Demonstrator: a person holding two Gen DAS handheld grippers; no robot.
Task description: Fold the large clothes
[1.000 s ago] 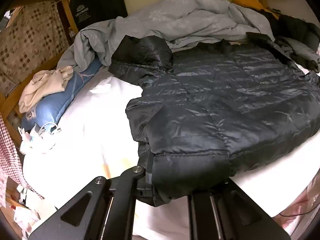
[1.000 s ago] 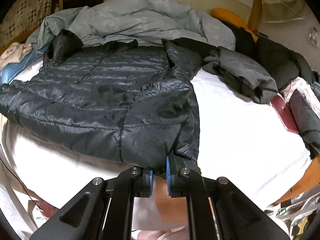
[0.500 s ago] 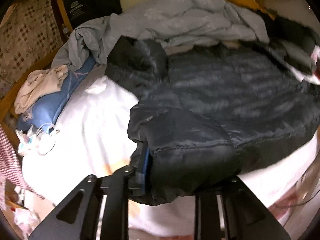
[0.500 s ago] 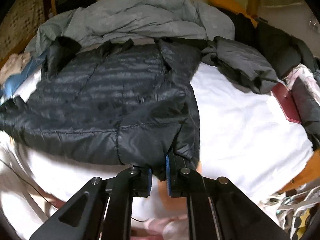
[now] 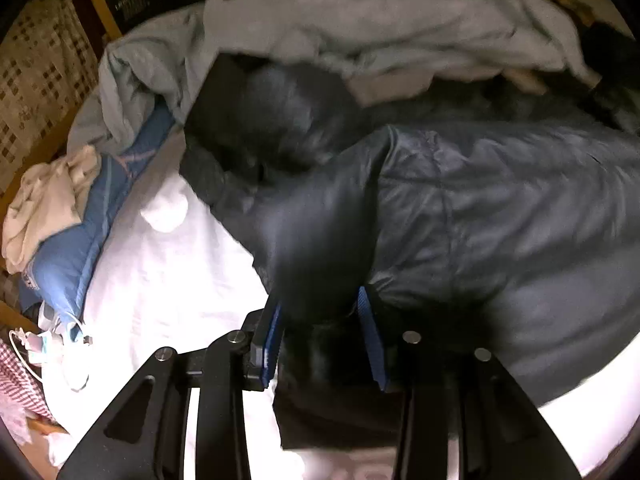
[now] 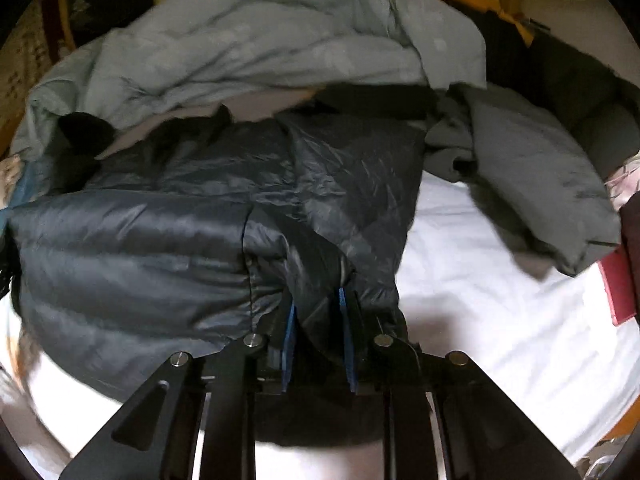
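A dark quilted puffer jacket (image 5: 480,208) lies on the white bed sheet (image 5: 160,280). My left gripper (image 5: 324,320) is shut on the jacket's bottom hem at its left corner, lifted and carried up over the body. My right gripper (image 6: 316,312) is shut on the hem at the right corner of the jacket (image 6: 160,240), with a bunch of fabric between its blue pads (image 6: 289,332). The lower part of the jacket is folded up towards the collar. Both views are motion blurred.
A crumpled grey duvet (image 6: 260,40) lies behind the jacket. A grey garment (image 6: 532,184) and a red item (image 6: 618,292) lie right. A blue pillow (image 5: 80,240) with a beige cloth (image 5: 44,200) and cables (image 5: 60,344) lie left. A wooden bed frame (image 5: 100,4) stands at the back left.
Both grippers have lifted the jacket's bottom hem off the sheet and moved it forward over the jacket towards the collar. More fabric is now bunched between the jaws.
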